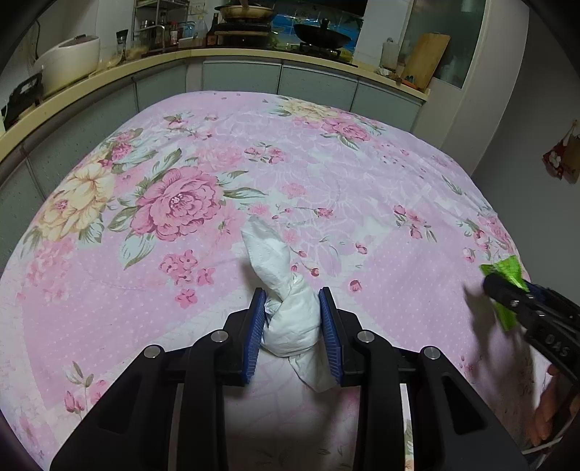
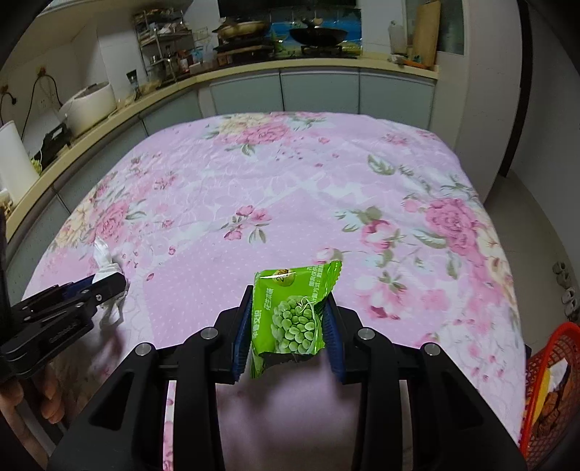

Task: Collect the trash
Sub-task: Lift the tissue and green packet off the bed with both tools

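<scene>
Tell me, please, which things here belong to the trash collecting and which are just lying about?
Job: white tissue in the left gripper; green snack packet in the right gripper; red basket.
Lying about: flowered cloth; wok; rice cooker; cutting board.

Tabletop [image 2: 275,188] under pink floral cloth. Beyond its far edge: cream kitchen counter [image 2: 319,67], grey cabinet doors [image 2: 319,92], wok [image 2: 318,35], rice cooker [image 2: 90,105]. Dim light.

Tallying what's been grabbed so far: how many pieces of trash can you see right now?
2. A crumpled white tissue in the left tongs; a green snack wrapper in the right tongs. The red basket may hide more.
</scene>
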The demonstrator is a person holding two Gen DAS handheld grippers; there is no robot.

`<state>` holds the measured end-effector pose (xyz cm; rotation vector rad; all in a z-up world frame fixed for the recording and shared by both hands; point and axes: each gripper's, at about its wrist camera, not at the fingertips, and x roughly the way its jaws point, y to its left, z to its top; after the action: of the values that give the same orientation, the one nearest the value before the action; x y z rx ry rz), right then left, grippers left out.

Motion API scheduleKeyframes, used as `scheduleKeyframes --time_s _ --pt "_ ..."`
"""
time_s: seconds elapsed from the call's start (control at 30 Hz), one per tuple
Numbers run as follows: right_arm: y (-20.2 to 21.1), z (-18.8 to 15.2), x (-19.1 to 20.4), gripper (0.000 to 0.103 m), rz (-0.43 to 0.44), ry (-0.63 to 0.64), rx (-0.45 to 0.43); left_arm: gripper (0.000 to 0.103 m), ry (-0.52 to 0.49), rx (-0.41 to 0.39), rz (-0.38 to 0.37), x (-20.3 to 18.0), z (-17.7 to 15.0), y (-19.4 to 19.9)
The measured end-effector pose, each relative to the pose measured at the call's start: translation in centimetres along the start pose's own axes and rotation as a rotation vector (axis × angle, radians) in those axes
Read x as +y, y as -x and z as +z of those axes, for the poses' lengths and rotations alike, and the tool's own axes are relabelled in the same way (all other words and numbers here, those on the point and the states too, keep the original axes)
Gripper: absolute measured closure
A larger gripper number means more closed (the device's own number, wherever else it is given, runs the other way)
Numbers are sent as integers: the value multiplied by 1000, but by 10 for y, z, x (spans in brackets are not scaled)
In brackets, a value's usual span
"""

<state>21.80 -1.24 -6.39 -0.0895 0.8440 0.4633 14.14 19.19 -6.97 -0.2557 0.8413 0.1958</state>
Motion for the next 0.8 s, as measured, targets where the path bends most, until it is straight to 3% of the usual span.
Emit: scheduleKeyframes --time_s 0.53,0.8 --pt "69 -5 -29 69 22 -87 -138 74 -61 -36 -16 -33 6 19" --pt "94 -8 -53 69 -7 -134 -192 74 -118 -71 -47 -63 16 34"
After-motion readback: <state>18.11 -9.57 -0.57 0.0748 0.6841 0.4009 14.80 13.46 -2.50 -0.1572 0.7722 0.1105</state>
